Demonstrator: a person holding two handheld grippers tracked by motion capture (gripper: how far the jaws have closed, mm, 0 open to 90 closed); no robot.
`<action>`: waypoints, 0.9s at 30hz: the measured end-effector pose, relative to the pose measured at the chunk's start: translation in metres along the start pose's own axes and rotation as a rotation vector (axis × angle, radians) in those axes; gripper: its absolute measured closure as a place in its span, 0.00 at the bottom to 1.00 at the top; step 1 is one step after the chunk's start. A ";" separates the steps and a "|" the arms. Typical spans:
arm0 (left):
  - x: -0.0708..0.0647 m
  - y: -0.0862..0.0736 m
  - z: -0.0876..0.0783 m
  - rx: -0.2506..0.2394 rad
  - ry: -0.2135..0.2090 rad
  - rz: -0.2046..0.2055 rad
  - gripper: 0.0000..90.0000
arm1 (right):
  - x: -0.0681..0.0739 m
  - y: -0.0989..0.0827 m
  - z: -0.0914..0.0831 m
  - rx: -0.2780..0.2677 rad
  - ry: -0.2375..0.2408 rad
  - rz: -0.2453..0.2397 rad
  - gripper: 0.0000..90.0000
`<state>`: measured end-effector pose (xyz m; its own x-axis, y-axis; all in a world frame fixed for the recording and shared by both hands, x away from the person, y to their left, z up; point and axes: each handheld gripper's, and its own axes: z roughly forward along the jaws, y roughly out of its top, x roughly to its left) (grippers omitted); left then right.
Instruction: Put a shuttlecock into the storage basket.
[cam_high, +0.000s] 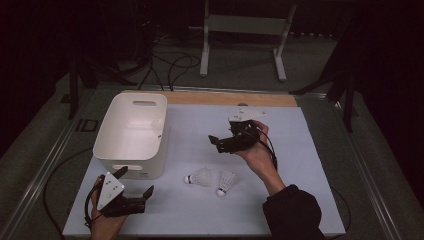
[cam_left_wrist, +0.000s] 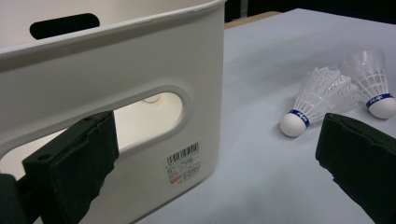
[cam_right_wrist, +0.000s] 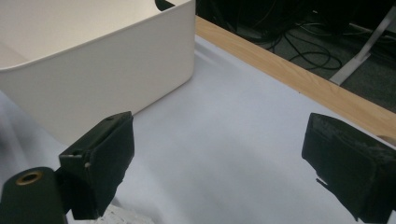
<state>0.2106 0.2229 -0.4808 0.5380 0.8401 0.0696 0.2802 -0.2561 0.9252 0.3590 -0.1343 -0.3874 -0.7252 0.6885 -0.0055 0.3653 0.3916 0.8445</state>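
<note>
A pale blue-white sheet (cam_high: 300, 150) covered the table, with a light wooden strip (cam_high: 225, 98) along its far edge. Beyond it, black cables (cam_high: 170, 65) and a white metal stand (cam_high: 245, 30) rested on the grey floor.

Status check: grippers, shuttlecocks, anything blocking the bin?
Left gripper open, empty, beside white bin. Right gripper open, empty, above table. Two shuttlecocks on table, untouched. Nothing in the way.

The high view looked forward and down from above the near edge of the table (cam_high: 300, 145). The left gripper view sat low at the near left, close against the white bin (cam_left_wrist: 140, 70), facing right toward two shuttlecocks (cam_left_wrist: 322, 100). The right gripper view hovered above mid-table, facing far left. All three views shared the white bin (cam_high: 132, 132) and the pale table surface.
</note>
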 end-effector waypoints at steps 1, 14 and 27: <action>0.000 0.000 0.000 0.001 0.000 0.000 0.00 | 0.000 -0.001 0.000 0.002 0.002 0.002 0.10; 0.000 0.000 0.000 -0.002 -0.001 -0.001 0.00 | -0.005 -0.014 -0.006 0.008 -0.005 0.018 0.10; 0.000 0.000 0.000 0.000 0.000 0.000 0.00 | -0.009 -0.028 -0.014 0.023 -0.009 0.029 0.10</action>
<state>0.2107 0.2226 -0.4812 0.5384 0.8399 0.0693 0.2801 -0.2559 0.9252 0.3472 -0.1600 -0.4041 -0.7085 0.7055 0.0139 0.3996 0.3849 0.8320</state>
